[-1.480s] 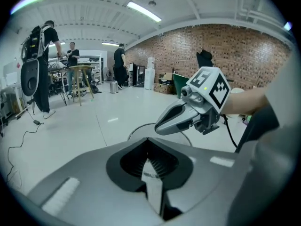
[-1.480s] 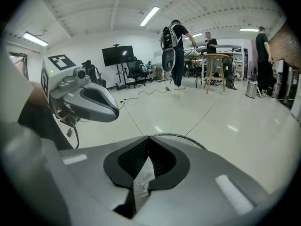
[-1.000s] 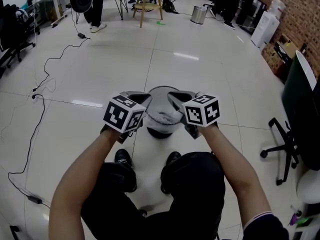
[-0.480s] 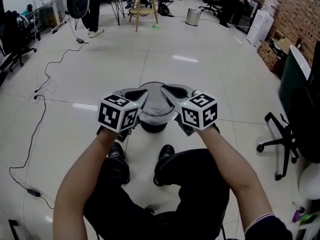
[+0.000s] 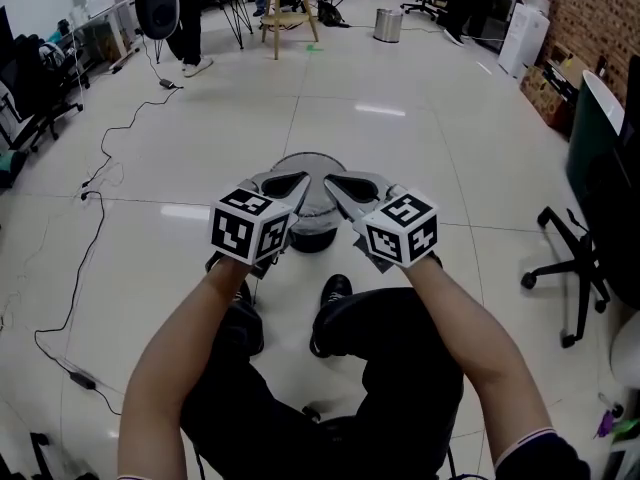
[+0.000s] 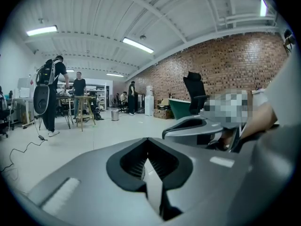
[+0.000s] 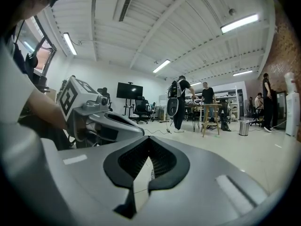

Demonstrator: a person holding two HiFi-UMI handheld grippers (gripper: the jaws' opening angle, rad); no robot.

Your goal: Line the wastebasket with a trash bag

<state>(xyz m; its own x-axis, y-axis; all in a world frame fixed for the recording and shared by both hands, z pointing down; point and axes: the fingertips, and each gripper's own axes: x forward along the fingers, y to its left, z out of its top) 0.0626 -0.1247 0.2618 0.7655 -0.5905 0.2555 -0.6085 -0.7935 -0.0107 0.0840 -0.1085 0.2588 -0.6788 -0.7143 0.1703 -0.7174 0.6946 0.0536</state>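
We hold our left gripper [image 5: 297, 183] with its jaws closed on nothing we can see. The wastebasket [image 5: 309, 236] stands on the floor [image 5: 420, 138] below and behind the 2 grippers. Our right gripper [image 5: 334, 185] is likewise closed, its tip near the left one's.

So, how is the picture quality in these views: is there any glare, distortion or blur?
Head view: sharp and evenly lit, with white glare streaks on the glossy pale tiled floor. Left gripper view: strong fisheye, a round black border, and the white ceiling beams bend. Right gripper view: the same fisheye, and the long ceiling strip light looks overexposed.
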